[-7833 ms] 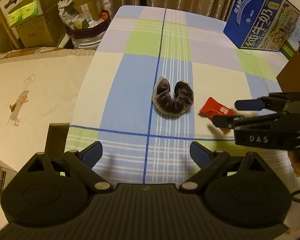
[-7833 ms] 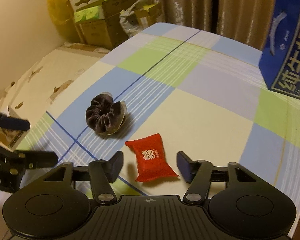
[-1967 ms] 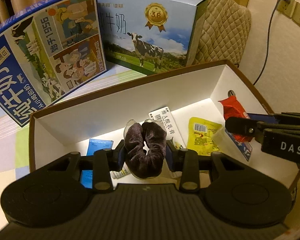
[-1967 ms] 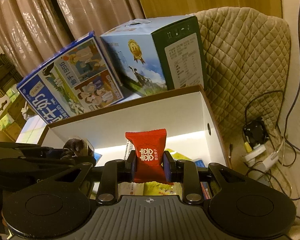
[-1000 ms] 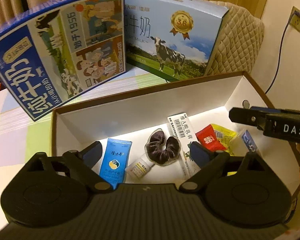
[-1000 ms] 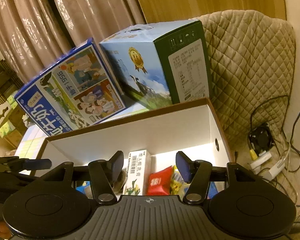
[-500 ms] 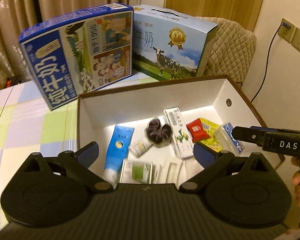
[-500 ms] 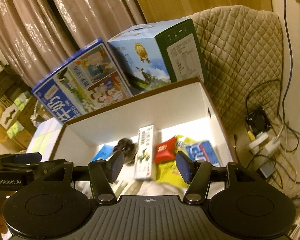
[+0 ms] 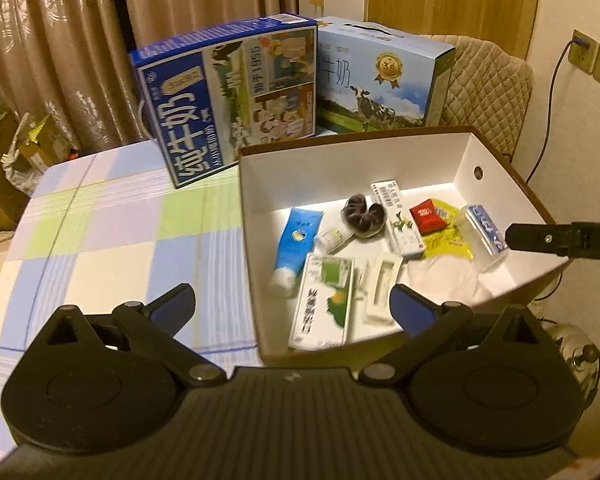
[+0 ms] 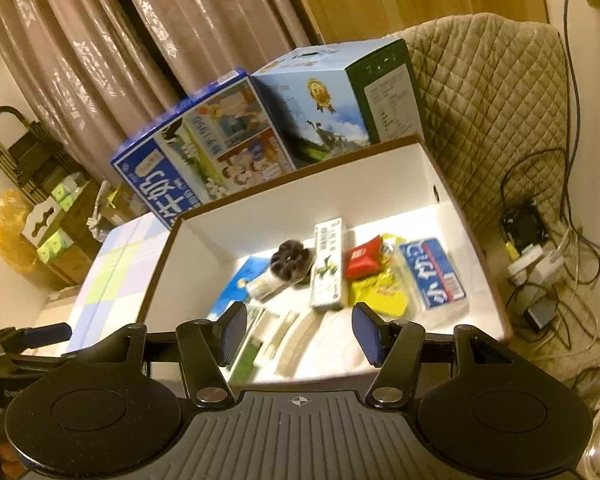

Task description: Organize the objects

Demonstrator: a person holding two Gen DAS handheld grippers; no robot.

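Both your grippers are spread wide and empty: the left gripper [image 9: 292, 304] hangs over the near rim of the brown-edged white cardboard box [image 9: 340, 160], the right gripper [image 10: 298, 332] likewise. The dark velvet scrunchie [image 9: 362, 218] and red candy packet [image 9: 428, 216] lie inside, ahead of both. The checked desk [image 9: 120, 240] lies to your left, nearer the left gripper.
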